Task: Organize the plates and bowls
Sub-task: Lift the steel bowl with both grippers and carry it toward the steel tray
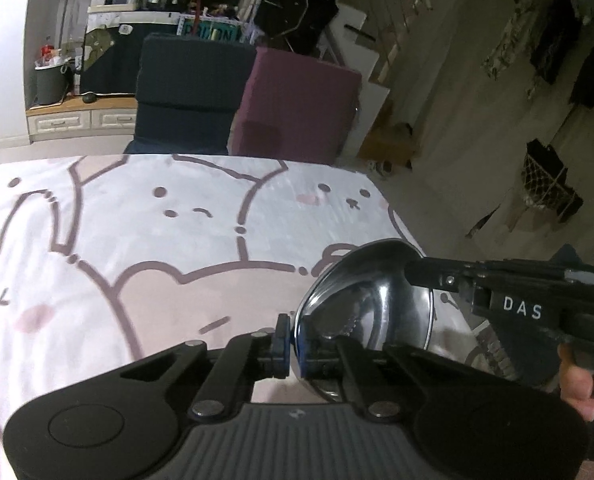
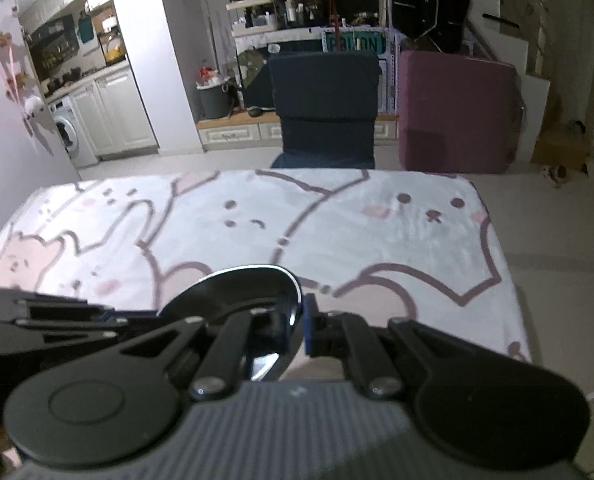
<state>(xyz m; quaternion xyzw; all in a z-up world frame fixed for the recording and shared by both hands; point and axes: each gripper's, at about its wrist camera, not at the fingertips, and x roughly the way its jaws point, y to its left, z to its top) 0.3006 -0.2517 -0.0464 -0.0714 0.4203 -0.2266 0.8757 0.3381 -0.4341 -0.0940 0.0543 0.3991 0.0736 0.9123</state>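
Observation:
A shiny steel bowl (image 1: pixel 371 300) hangs tilted above the near right part of the table (image 1: pixel 137 240), held at two sides. My left gripper (image 1: pixel 293 344) is shut on the bowl's near rim, blue pads pinching the thin edge. The right gripper (image 1: pixel 411 273) comes in from the right and clamps the opposite rim, with a hand (image 1: pixel 577 384) behind it. In the right wrist view the bowl (image 2: pixel 237 288) shows edge-on, my right gripper (image 2: pixel 297 330) is shut on its rim, and the left gripper (image 2: pixel 149 314) reaches in from the left.
A pink and white cartoon cloth covers the table (image 2: pixel 357 232). Past its far edge stand a dark blue chair (image 2: pixel 325 108) and a purple block (image 2: pixel 457 112). Bare floor lies to the right. A washing machine (image 2: pixel 67 132) stands far left.

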